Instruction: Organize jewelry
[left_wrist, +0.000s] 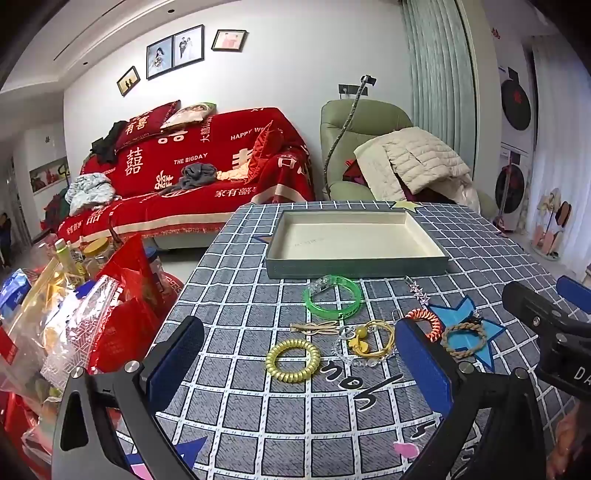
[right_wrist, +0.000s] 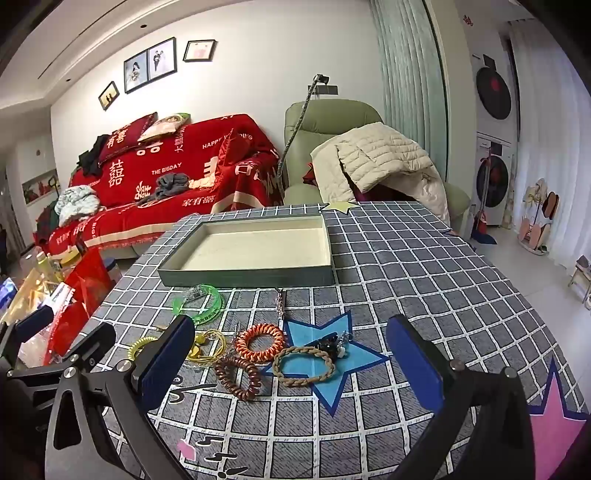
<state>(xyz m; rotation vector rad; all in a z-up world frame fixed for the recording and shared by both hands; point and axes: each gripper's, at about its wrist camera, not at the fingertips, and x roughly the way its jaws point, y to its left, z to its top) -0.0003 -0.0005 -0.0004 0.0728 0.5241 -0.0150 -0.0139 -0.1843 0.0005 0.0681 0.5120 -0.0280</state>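
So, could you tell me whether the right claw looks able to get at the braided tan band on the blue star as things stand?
Probably yes. The right claw is open, and the braided tan band lies flat ahead between its fingers with nothing over it; only the dark charm touches its far side.

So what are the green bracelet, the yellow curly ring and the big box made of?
The green bracelet looks like clear, glossy plastic: light shines through it. The yellow curly ring looks like a shiny plastic coil, like a phone cord. The box is probably stiff cardboard, with matte grey-green walls and a cream lining.
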